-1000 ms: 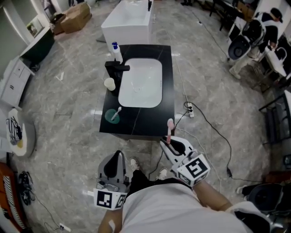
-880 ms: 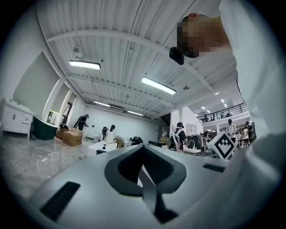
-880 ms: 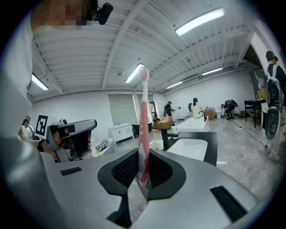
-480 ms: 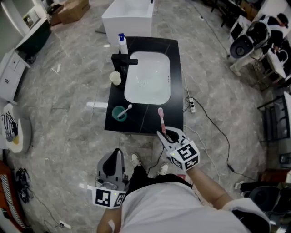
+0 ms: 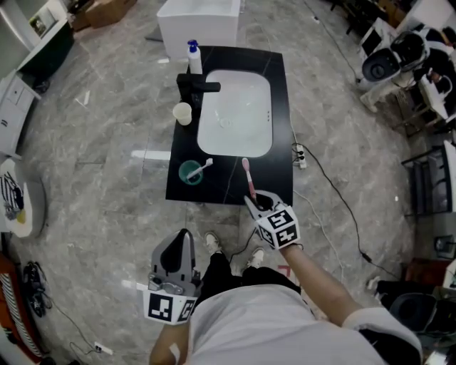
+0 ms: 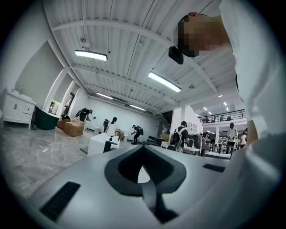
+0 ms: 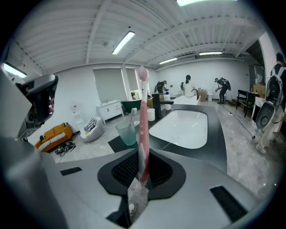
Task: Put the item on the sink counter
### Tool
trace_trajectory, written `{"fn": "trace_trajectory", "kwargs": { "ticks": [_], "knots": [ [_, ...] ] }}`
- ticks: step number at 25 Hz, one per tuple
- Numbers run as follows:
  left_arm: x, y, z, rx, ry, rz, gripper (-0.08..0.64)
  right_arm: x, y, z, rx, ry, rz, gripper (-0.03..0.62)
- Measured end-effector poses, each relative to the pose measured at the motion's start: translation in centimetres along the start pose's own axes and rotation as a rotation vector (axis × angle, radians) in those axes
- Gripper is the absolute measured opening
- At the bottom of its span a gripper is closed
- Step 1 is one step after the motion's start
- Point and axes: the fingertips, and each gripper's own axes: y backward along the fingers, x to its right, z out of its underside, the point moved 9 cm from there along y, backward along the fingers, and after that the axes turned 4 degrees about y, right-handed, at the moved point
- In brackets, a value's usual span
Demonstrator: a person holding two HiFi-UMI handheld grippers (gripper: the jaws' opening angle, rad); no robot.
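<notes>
My right gripper [image 5: 260, 204] is shut on a pink toothbrush [image 5: 248, 178], which stands up from the jaws with its head over the near right part of the black sink counter [image 5: 214, 191]. The right gripper view shows the toothbrush [image 7: 142, 120] upright in that gripper [image 7: 140, 174], with the counter [image 7: 223, 147] and the white basin [image 7: 183, 127] ahead. My left gripper [image 5: 176, 258] hangs low at my left side, well short of the counter. In its own view the left gripper [image 6: 147, 188] is shut with nothing in it.
On the counter stand a green cup with a white toothbrush [image 5: 191, 172], a paper cup [image 5: 183, 112], a black faucet [image 5: 196, 89] and a soap bottle [image 5: 194, 57]. A white cabinet [image 5: 196, 21] stands behind it. A power strip and cable [image 5: 299, 158] lie on the floor at right.
My right gripper has carried the pink toothbrush forward and left, from in front of the counter to over its near edge. The left gripper stayed low.
</notes>
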Motion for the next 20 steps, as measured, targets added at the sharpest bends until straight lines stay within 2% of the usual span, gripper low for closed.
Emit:
{"fn": "trace_trajectory", "kwargs": {
  "ticks": [9, 14, 20],
  "knots": [
    [-1.3, -0.6, 0.3, -0.017, 0.015, 0.011, 0.003, 2.3, -3.6, 2.6, -0.139, -0.056, 0.089, 0.066],
    [-2.1, -1.4, 0.4, -0.026, 0.024, 0.028, 0.003, 2.8, -5.2, 3.5, -0.212, -0.093, 0.109, 0.066],
    [-3.3, -2.1, 0.2, -0.026, 0.03, 0.041, 0.003, 3.0, -6.8, 3.5, -0.25, -0.127, 0.123, 0.065]
  ]
}}
